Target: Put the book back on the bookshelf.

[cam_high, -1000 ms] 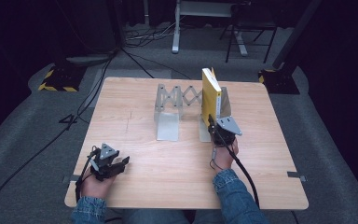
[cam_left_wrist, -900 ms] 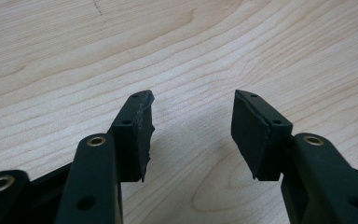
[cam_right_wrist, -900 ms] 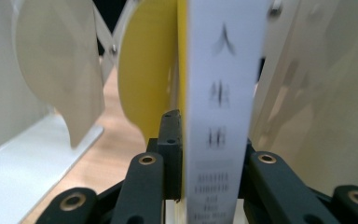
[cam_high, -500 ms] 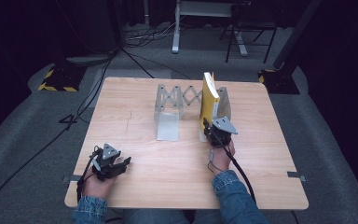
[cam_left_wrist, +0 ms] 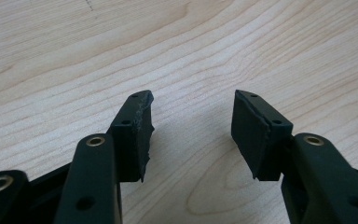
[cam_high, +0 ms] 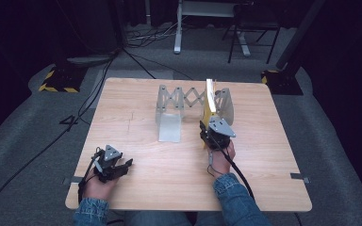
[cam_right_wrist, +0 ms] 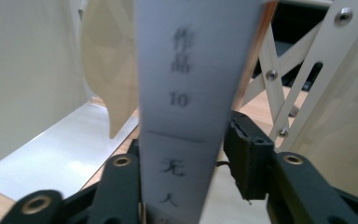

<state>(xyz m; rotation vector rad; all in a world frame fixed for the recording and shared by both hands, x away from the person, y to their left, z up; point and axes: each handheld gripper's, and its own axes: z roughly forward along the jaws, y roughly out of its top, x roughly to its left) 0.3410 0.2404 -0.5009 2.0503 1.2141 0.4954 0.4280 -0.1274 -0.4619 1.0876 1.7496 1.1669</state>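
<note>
Upright now, book (cam_high: 209,101) stands between right gripper's (cam_high: 210,126) just-opening jaws.

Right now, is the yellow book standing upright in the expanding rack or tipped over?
Upright. The yellow book stands on end against the rack's right panel, its spine vertical between the right tool, whose jaws have just been opening.

The book (cam_high: 209,98) has a yellow cover and a pale grey spine (cam_right_wrist: 186,102) printed with dark characters and the number 10. It stands upright, leaning slightly, at the right end of the expandable metal rack (cam_high: 169,113), right of the table's centre.
</note>
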